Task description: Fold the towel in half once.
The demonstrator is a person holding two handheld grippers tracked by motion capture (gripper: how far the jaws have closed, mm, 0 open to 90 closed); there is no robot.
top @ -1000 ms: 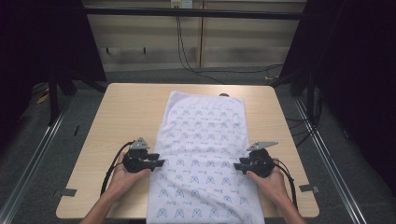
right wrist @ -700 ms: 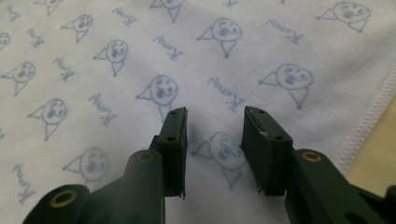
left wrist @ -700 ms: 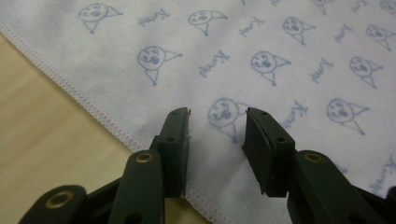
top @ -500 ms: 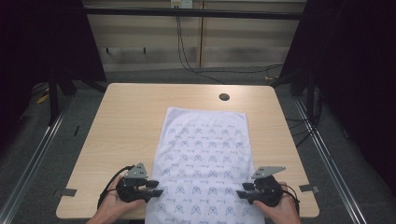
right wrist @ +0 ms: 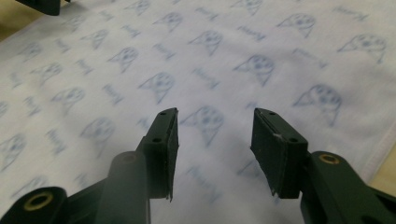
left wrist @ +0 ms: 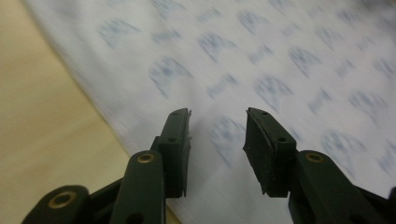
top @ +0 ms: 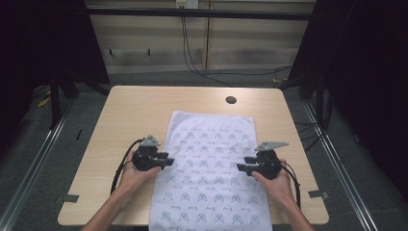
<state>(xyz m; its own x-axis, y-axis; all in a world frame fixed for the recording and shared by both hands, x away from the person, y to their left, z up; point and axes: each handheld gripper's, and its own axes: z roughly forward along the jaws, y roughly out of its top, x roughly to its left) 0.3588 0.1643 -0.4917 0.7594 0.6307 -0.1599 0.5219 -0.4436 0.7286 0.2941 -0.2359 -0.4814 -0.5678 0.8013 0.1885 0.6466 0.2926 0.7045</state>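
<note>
our patterned towel (top: 209, 175) flat on the table (top: 125, 115), long axis running 12 to 6, left gripper (top: 162, 160) and right gripper (top: 240, 168) at its edges, jaws spread, right's just widened, nothing pinched

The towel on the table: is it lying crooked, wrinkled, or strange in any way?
Mostly fine. The towel lies flat and smooth on the table, with no visible creases. One thing stands out: its near end hangs over the table's front edge. Its sides run slightly slanted to the table's edges.
</note>
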